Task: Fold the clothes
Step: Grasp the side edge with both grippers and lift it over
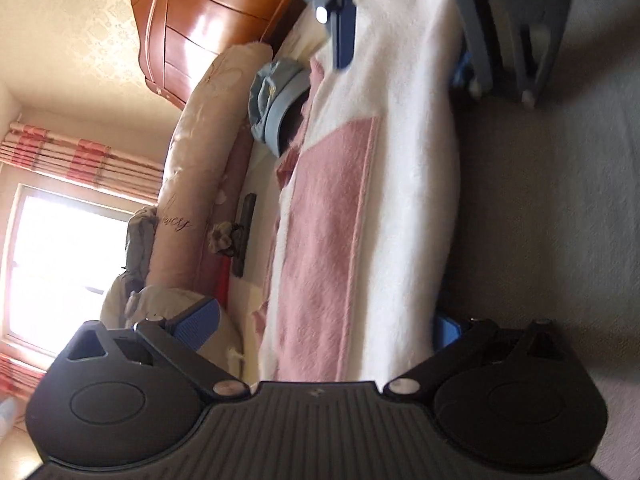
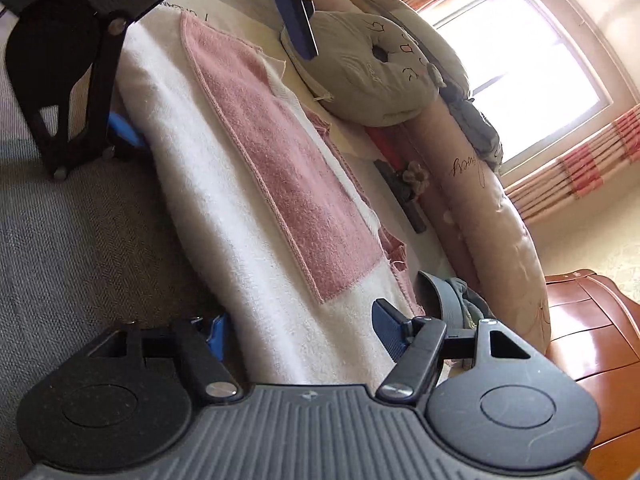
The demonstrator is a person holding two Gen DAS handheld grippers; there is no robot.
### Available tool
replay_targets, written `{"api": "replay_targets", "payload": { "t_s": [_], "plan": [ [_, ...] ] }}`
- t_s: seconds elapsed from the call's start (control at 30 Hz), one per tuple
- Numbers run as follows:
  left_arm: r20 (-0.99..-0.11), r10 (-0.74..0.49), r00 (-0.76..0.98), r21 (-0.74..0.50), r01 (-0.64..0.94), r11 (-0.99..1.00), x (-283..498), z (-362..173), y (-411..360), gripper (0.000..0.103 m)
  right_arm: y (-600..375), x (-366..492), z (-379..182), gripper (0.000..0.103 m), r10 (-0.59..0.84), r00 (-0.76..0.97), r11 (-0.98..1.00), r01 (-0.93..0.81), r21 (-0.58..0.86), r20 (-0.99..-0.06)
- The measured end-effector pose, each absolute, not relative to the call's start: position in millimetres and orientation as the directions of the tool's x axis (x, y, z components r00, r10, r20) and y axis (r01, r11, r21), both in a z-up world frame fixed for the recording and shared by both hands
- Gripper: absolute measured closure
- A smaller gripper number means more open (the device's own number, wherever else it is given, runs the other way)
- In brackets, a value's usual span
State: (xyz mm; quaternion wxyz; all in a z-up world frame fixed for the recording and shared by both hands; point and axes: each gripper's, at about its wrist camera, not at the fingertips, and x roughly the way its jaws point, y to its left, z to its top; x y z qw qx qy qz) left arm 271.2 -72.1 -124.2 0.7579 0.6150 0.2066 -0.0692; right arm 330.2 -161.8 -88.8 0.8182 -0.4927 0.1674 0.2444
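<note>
A folded white fleece garment (image 1: 400, 200) with a pink panel (image 2: 280, 168) lies in a long strip on a grey woven surface (image 2: 80, 220). My left gripper (image 1: 320, 326) straddles one end of it. Its jaws stand wide, and one blue pad (image 1: 196, 324) is clear of the cloth while the other is half hidden at the white edge. My right gripper (image 2: 303, 332) straddles the opposite end, also wide, and the garment lies loose between its blue pads (image 2: 390, 328). Each view shows the other gripper at the far end: the right gripper (image 1: 404, 54) and the left gripper (image 2: 212, 84).
Beyond the garment lie a long pink bolster (image 1: 200, 160), a beige cat-face cushion (image 2: 372, 76), a bundle of blue-grey cloth (image 1: 276, 100) and a dark flat object (image 2: 400, 192). A wooden headboard (image 1: 200, 20) and a bright curtained window (image 2: 520, 60) stand behind them.
</note>
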Motion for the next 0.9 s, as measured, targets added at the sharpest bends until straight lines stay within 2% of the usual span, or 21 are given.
{"api": "replay_targets", "payload": {
  "t_s": [0.2, 0.3, 0.4, 0.43, 0.6, 0.7, 0.73, 0.77, 0.8, 0.87, 0.9],
  "plan": [
    [-0.356, 0.249, 0.901, 0.931, 0.318, 0.180, 274, -133, -45, 0.001, -201, 340, -89, 0.023, 0.117, 0.860, 0.423, -0.496, -0.759, -0.497],
    [-0.350, 0.239, 0.906, 0.934, 0.318, 0.166, 284, -138, -63, 0.008, -200, 342, -93, 0.023, 0.124, 0.868, 0.434, -0.483, -0.761, -0.481],
    [-0.382, 0.223, 0.897, 0.919, 0.344, 0.191, 295, -138, -77, 0.016, -178, 339, -98, 0.027, 0.161, 0.875, 0.416, -0.480, -0.772, -0.457],
    [-0.384, 0.217, 0.898, 0.920, 0.351, 0.177, 296, -138, -76, 0.016, -176, 338, -99, 0.030, 0.166, 0.875, 0.406, -0.480, -0.777, -0.454],
    [-0.382, 0.294, 0.876, 0.920, 0.332, 0.206, 313, -144, -34, 0.014, -189, 337, -102, 0.029, 0.151, 0.888, 0.379, -0.457, -0.805, -0.433],
    [-0.391, 0.324, 0.861, 0.914, 0.321, 0.249, 313, -145, -23, 0.020, -197, 339, -100, 0.029, 0.126, 0.891, 0.403, -0.448, -0.798, -0.437],
    [-0.392, 0.317, 0.864, 0.916, 0.334, 0.221, 312, -148, -27, 0.028, -195, 338, -102, 0.031, 0.127, 0.889, 0.387, -0.452, -0.804, -0.439],
    [-0.394, 0.309, 0.866, 0.918, 0.352, 0.184, 309, -152, -31, 0.040, -190, 336, -104, 0.040, 0.132, 0.887, 0.351, -0.459, -0.817, -0.442],
    [-0.395, 0.303, 0.868, 0.919, 0.366, 0.148, 309, -157, -35, 0.046, -185, 332, -107, 0.045, 0.138, 0.883, 0.301, -0.469, -0.830, -0.449],
    [-0.403, 0.306, 0.862, 0.915, 0.386, 0.117, 309, -167, -42, 0.075, -175, 324, -118, 0.076, 0.147, 0.873, 0.199, -0.487, -0.850, -0.466],
    [-0.405, 0.310, 0.860, 0.914, 0.390, 0.112, 309, -172, -44, 0.081, -172, 320, -124, 0.085, 0.148, 0.871, 0.155, -0.489, -0.858, -0.469]
  ]
}}
